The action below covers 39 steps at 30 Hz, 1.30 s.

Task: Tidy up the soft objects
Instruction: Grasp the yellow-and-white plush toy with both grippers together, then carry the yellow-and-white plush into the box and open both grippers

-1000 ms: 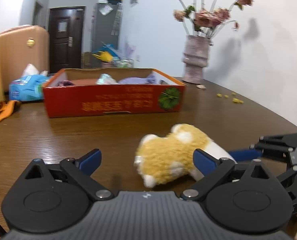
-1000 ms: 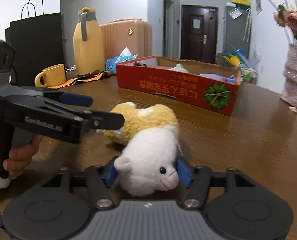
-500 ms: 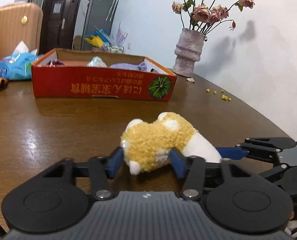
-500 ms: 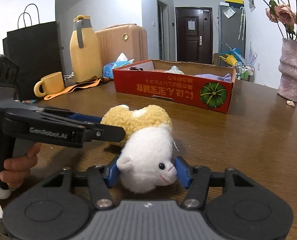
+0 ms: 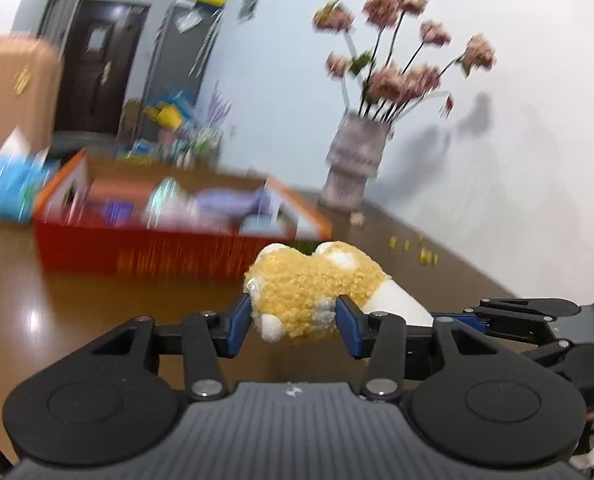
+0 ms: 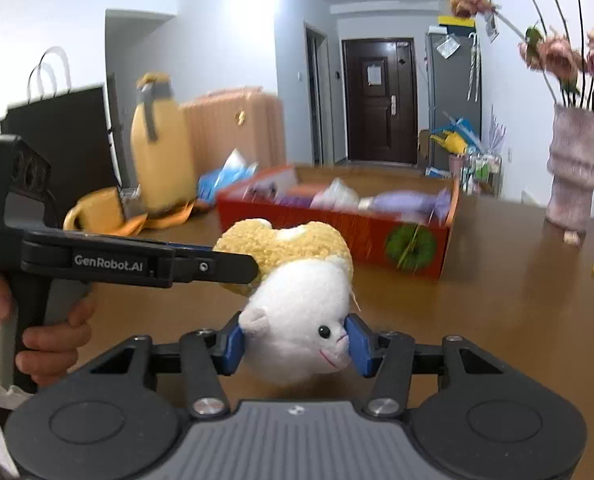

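Nearest to me, in the left wrist view, my left gripper (image 5: pixel 293 322) has just been closing and now its blue pads pinch the curly yellow body of the small plush sheep with a white face (image 5: pixel 317 288). In the right wrist view, my right gripper (image 6: pixel 295 344) has also just been closing, and it pinches the white head of the same toy. The toy seems to hang between the two grippers, a little above the brown wooden table (image 6: pixel 497 300), with its shadow below it.

I see the first risk here: two grips on one soft thing. If my hands go apart, the plush stretches and one pad pair can slip off the fur, or the seam at the neck can suffer.

Further, at about 12 o'clock, stands the red cardboard box with a pumpkin print (image 6: pixel 337 236), already holding other soft pieces. I judge it as the goal. If I carry too low, the toy can catch the near wall and push the box.

At 2 o'clock is the pale ribbed vase with pink flowers (image 6: pixel 573 176); a wide swing of the right hand could knock it.
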Each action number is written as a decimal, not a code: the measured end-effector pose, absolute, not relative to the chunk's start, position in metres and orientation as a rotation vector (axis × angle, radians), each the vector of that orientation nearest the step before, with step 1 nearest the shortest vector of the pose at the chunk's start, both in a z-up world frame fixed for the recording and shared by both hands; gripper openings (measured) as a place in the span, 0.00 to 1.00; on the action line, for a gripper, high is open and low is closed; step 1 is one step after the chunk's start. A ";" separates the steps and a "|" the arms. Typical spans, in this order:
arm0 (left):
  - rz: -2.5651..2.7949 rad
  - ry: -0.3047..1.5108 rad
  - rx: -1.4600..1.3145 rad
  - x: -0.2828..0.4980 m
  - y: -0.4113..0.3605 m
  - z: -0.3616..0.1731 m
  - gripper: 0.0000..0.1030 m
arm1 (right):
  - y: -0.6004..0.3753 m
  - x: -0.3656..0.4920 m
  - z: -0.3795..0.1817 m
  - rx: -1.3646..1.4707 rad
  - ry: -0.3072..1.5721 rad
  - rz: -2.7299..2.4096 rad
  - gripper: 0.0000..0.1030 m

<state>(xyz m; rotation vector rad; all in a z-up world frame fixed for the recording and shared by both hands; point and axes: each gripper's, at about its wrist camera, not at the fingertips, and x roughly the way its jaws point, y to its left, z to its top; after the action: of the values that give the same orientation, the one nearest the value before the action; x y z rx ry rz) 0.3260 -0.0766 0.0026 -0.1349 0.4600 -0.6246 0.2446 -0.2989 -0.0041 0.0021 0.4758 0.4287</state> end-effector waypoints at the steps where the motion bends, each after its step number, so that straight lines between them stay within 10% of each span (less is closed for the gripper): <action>1: -0.632 0.435 -0.120 0.338 -0.080 0.013 0.45 | -0.304 0.256 0.007 0.015 0.469 0.427 0.50; 14: -0.547 0.659 -0.167 0.567 -0.126 0.004 0.45 | -0.339 0.517 0.067 0.175 0.755 0.328 0.49; 30: -0.385 0.575 0.016 0.541 -0.092 0.027 0.57 | -0.304 0.545 0.041 0.047 0.856 0.254 0.60; 39: -0.300 0.444 0.047 0.474 -0.057 0.109 0.70 | -0.324 0.476 0.124 0.079 0.680 0.186 0.72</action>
<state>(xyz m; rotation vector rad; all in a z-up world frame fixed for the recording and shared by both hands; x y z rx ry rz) 0.4743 -0.0566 0.1093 0.0467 0.4443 -0.3001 0.4759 -0.3239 0.1235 0.0792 0.6805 0.1861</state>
